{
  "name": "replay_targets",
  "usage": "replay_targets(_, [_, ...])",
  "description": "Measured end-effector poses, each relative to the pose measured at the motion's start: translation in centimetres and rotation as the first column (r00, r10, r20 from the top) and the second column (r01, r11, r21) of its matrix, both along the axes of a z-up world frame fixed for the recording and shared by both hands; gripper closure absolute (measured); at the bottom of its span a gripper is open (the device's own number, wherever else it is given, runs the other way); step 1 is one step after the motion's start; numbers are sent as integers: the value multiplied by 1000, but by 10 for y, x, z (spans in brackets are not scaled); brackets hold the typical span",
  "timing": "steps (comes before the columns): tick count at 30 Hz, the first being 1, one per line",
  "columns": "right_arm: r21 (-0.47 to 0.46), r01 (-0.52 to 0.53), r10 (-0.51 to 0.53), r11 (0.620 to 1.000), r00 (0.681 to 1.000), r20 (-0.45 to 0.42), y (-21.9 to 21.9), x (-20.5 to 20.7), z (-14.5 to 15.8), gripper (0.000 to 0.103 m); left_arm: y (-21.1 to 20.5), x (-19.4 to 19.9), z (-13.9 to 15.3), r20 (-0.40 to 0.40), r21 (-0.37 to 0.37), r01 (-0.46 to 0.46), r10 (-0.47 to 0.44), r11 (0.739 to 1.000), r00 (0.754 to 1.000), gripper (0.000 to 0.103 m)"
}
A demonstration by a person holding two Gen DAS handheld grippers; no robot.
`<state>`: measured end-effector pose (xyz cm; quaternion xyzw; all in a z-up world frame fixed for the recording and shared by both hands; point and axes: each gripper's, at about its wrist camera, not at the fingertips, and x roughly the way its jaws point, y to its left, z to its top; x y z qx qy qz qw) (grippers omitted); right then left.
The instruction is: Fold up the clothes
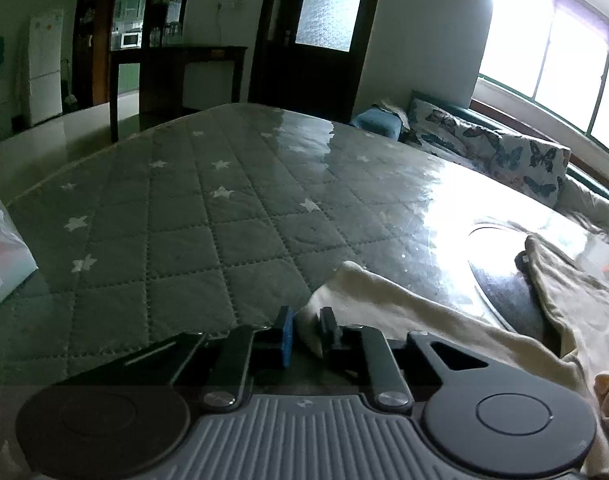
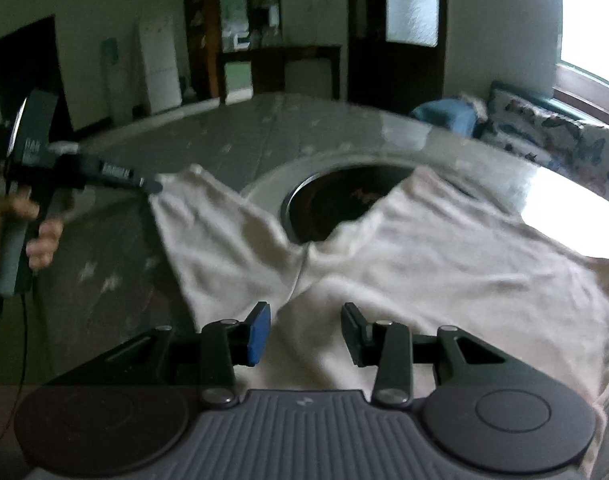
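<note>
Cream cotton-looking shorts point(image 2: 404, 264) are spread on the quilted green star-print surface point(image 1: 176, 216), partly draped over the dark round inset point(image 2: 336, 200) with its shiny rim. My left tongs point(image 1: 306, 334) are pinching the corner of one leg hem, at the edge farthest from that inset; a fold of cloth sits between the blue pad and the black one. My right tongs point(image 2: 304, 334) are spread about halfway, hovering over the crotch area on my side of the inset, nothing gripped as far as I can see.

Worry: that left pinch looks thin, just a corner, so a pull could slip it out. The clear glossy cover near the inset looks slick, so the whole garment might slide instead of folding. Fabric is soft, floppy, already wrinkled at the middle, so it'll bunch if I drag unevenly.
</note>
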<state>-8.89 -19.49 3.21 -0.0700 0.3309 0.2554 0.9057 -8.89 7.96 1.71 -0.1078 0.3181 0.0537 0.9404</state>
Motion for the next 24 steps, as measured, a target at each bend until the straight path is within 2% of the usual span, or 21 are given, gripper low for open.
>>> replay_targets(2, [34, 19, -18, 999, 1000, -21, -2, 7, 1, 63, 0, 0, 1, 3, -2, 3, -3, 1000, 1000, 91])
replay_targets(5, [6, -4, 5, 1000, 998, -63, 6, 14, -11, 62, -1, 1, 4, 14, -21, 16, -16, 1000, 1000, 96])
replay_targets(8, [-23, -25, 24, 999, 999, -33, 11, 10, -12, 61, -2, 0, 9, 36, -54, 40, -38, 998, 999, 97])
replay_targets(13, [41, -3, 5, 999, 999, -43, 5, 11, -7, 61, -14, -5, 27, 95, -87, 113, -104, 990, 990, 97])
replay_targets(14, [33, -9, 11, 999, 998, -66, 6, 13, -11, 61, -18, -6, 31, 106, -90, 130, -120, 987, 987, 97])
replay_targets(17, [-17, -30, 30, 999, 999, -29, 11, 6, -13, 62, -31, -11, 43, 143, -100, 186, -170, 978, 975, 98])
replay_targets(24, [32, 51, -52, 998, 999, 18, -18, -14, 7, 61, -66, -17, 70, 205, -119, 326, -298, 938, 932, 98])
